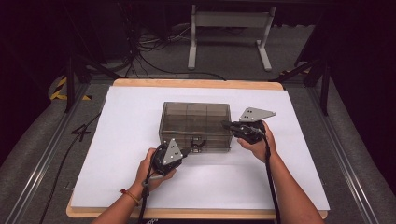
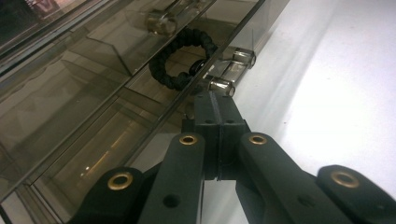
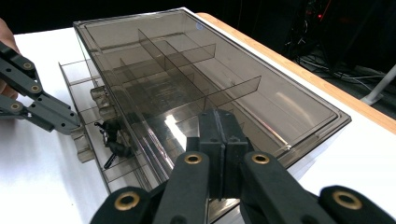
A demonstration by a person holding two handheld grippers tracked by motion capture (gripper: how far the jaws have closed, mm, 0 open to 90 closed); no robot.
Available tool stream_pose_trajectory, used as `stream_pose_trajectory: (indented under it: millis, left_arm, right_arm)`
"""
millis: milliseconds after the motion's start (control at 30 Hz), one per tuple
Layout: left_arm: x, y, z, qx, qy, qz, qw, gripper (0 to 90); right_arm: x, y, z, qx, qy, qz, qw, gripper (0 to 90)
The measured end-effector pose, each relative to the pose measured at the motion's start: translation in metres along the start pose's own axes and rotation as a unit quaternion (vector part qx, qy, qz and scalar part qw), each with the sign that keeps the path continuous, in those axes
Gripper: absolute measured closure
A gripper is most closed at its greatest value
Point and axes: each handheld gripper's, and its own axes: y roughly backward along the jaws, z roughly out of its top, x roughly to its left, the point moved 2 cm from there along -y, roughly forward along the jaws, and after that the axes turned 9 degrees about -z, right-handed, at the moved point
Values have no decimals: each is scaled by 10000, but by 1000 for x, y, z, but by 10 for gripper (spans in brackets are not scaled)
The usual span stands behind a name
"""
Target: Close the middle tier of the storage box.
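Smoked clear plastic organiser box (image 1: 195,125) sits mid-worktop on the white sheet (image 1: 116,140), its long front facing the person's edge. A shallow drawer (image 3: 93,135) stands part-way out of that front, with a black braided cord loop (image 2: 180,58) lying in one compartment.

Left gripper (image 1: 186,151): jaws pressed together, nothing between them, tips at the drawer's clear knob (image 2: 222,86); contact not certain. Right gripper (image 1: 226,125): jaws likewise pressed together, tips resting on the lid near the box's right end (steadying it, I judge).

Handling, judged: rigid, light, slick walls; thin dividers could crack, so take the knob or push flat faces. The box may skid on the sheet if unbraced.

Room: bare sheet on all sides; front edge well clear for drawer travel.
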Motion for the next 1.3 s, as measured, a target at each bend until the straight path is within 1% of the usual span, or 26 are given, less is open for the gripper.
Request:
stream_pose_trajectory:
  millis: [33, 67, 133, 300, 433, 600, 867, 1233, 1300]
  left_arm:
    - [1, 0, 0, 28, 4, -9, 10000, 894]
    - [2, -1, 1, 23, -9, 32, 10000, 894]
    - [4, -2, 1, 9, 22, 32, 10000, 895]
    - [7, -4, 2, -5, 49, 91, 9999, 895]
    - [9, -6, 4, 19, 21, 129, 9999, 894]
    - [11, -8, 5, 20, 42, 178, 9998, 894]
    - [14, -9, 6, 29, 0, 233, 9997, 894]
    - [17, -13, 5, 17, 28, 319, 9995, 893]
    - [17, -13, 4, 8, 41, 310, 9995, 896]
  right_arm:
    - [0, 0, 0, 3, 16, -5, 10000, 900]
    - [1, 0, 0, 16, 18, -11, 10000, 900]
    - [1, 0, 0, -7, -8, 18, 10000, 900]
    - [2, -1, 1, 8, 10, -8, 10000, 900]
    - [2, -2, 1, 5, 13, -8, 10000, 900]
    - [2, -2, 1, 3, 24, -1, 10000, 900]
    - [3, -3, 2, 25, 37, 1, 10000, 900]
    - [5, -4, 3, 23, 38, 37, 10000, 900]
    - [5, -4, 3, 28, 38, 33, 10000, 900]
